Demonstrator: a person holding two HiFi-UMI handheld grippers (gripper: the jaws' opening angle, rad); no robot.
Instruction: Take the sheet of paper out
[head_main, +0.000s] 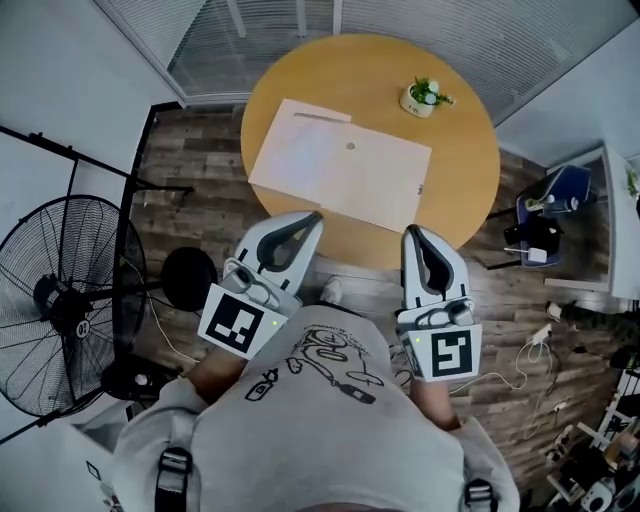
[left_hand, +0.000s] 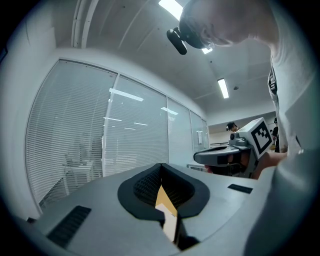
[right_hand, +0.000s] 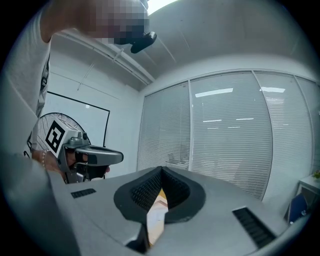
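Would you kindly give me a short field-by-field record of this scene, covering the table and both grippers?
surface: round wooden table
on table: flat envelope near the middle; potted plant toward the far edge
left gripper: shut, empty, tip by the envelope's near edge
right gripper: shut, empty, tip by the envelope's near right corner
contact with envelope: cannot tell
on floor: fan to the left of the table
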